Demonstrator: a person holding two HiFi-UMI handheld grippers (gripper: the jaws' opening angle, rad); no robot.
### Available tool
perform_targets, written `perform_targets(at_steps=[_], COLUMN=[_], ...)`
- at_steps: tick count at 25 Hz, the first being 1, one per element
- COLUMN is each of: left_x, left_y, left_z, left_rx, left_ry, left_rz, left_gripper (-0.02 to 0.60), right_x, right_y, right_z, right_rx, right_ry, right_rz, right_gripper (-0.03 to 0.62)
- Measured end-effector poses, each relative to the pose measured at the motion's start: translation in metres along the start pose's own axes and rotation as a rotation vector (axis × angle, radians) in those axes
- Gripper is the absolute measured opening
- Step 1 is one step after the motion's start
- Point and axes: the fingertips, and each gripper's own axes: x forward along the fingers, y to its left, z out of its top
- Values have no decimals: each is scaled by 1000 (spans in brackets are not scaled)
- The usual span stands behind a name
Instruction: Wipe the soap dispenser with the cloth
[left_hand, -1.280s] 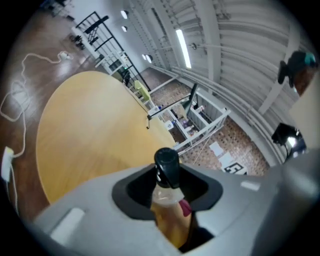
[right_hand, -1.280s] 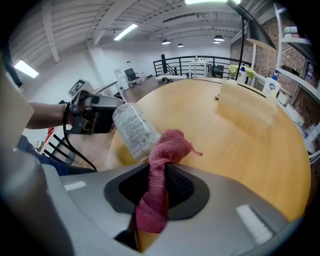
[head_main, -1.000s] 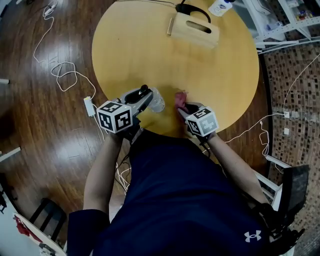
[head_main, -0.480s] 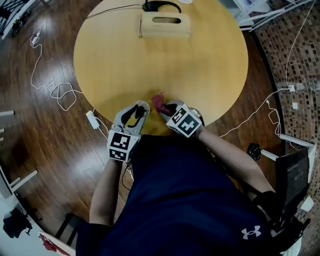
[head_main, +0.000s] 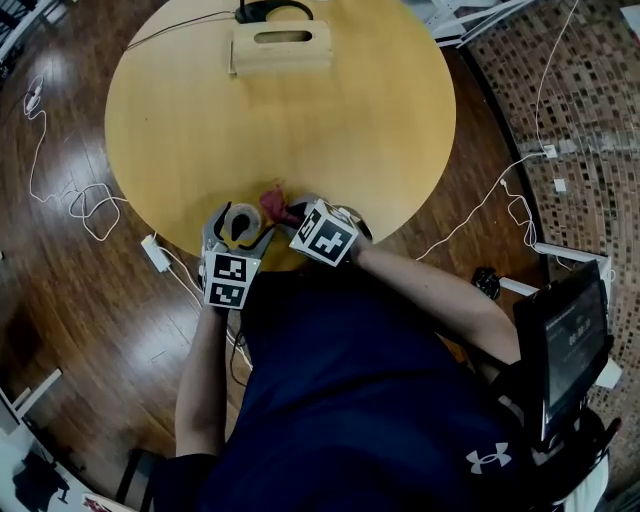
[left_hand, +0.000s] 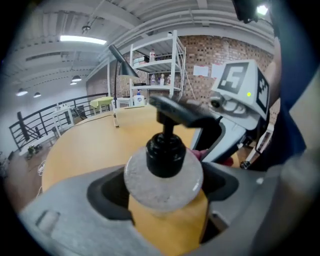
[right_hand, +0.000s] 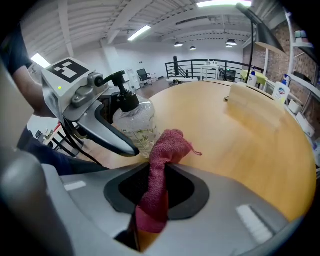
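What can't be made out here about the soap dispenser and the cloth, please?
- Head view: most of the soap dispenser, behind the left gripper, whose jaws are opening around it.
- Right gripper view: lower end of the cloth, pinched out of sight in the right gripper.
- Left gripper view: the dispenser's base, hidden under its own shoulder.

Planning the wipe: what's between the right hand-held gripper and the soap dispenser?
The red cloth, held by the right hand-held gripper, beside the soap dispenser; see right gripper view.
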Motion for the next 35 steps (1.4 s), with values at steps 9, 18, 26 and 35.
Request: perform_targets(at_steps=[9,18,26,35], left_x=[11,-19,-56,-52], left_y=[1,58,48,61], left_z=[11,23,56,68], left_rx=[-43,-1128,-1133,-1261], left_ry=[-39,-369,-508,-566], left_rz=[-9,-300,-411,-376], left_gripper=[377,371,371,371], right_x=[13,15,-64,-91], right_y=[-1,-6,-21,66], right_z=[9,-6,26,78], right_rx=[-79,-62,-82,-474], right_ry=[-1,43,-144,-90], right_rz=[-57,-59,-138,82], right_gripper=[95,95,95,95])
